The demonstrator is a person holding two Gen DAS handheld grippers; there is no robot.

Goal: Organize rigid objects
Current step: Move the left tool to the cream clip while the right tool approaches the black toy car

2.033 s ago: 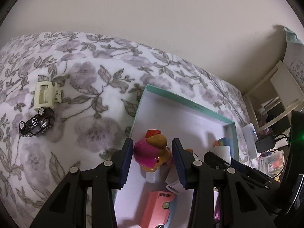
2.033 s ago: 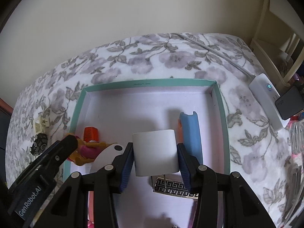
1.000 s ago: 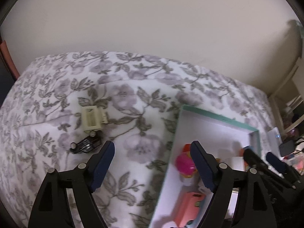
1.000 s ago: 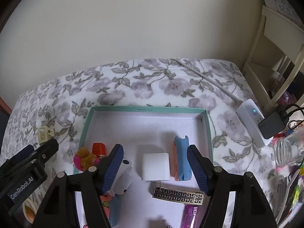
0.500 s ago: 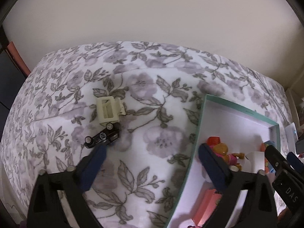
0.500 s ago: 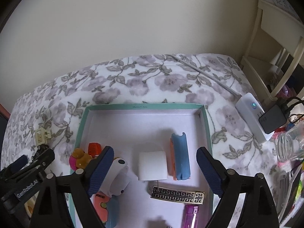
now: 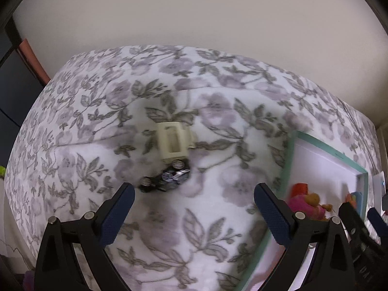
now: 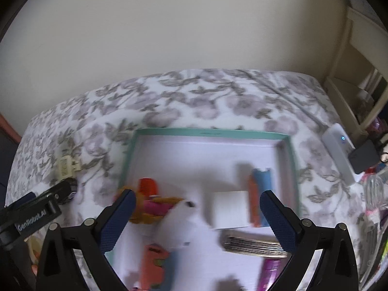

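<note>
The left hand-held gripper (image 7: 194, 208) hangs wide open and empty above a bed (image 7: 218, 101) spread with a floral cover. A black toy car (image 7: 166, 178) lies just ahead of it, nearer its left finger, and a cream hair clip (image 7: 173, 143) sits just beyond, touching or nearly touching the car. These two appear to be the last loose items, so the spread jaws seem set to take one. To the gripper's right stands the teal-rimmed box (image 7: 288, 160), where a pink and orange toy figure (image 7: 306, 205) lies. The right hand-held gripper (image 8: 197, 214), also open and holding nothing, hovers over the box with a white block (image 8: 230, 209) and a blue-and-orange case (image 8: 260, 195) ahead between its fingers, both resting on the box floor.
</note>
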